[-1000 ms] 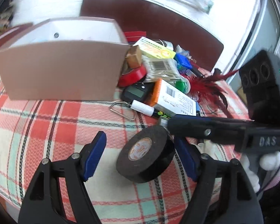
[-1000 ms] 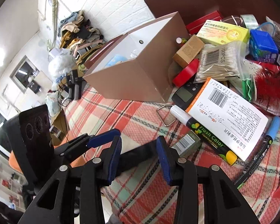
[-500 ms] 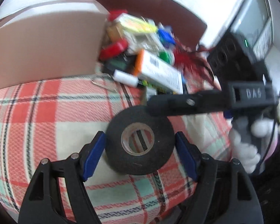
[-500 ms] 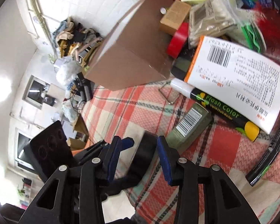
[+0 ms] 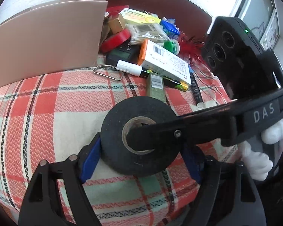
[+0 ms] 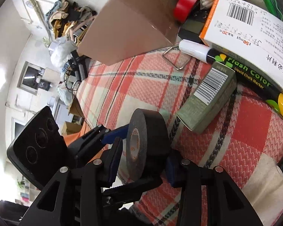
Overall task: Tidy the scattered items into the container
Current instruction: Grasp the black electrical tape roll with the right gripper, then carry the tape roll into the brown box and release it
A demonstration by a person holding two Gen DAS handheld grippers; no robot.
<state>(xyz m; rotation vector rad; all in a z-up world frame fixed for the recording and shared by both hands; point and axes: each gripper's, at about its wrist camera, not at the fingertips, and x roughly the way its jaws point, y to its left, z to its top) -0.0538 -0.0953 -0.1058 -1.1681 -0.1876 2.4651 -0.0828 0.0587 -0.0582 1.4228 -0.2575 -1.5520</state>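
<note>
Both grippers have closed in on the black tape roll [image 5: 139,137], now tilted on the plaid cloth [image 5: 47,113]. Left gripper [image 5: 141,160] brackets its rim; right gripper [image 6: 143,162] pinches its faces. Container [image 5: 45,37] at 11 o'clock.

A: What can't be made out?
B: The box [image 5: 47,37] shows only its outer wall; its inside is hidden. The right gripper's finger [image 5: 179,131] covers part of the tape [image 5: 137,162] hole.
A: Beside the box?
B: The scale [image 5: 122,54] lies half under the carton [image 5: 166,64], which the right wrist view cuts off.
</note>
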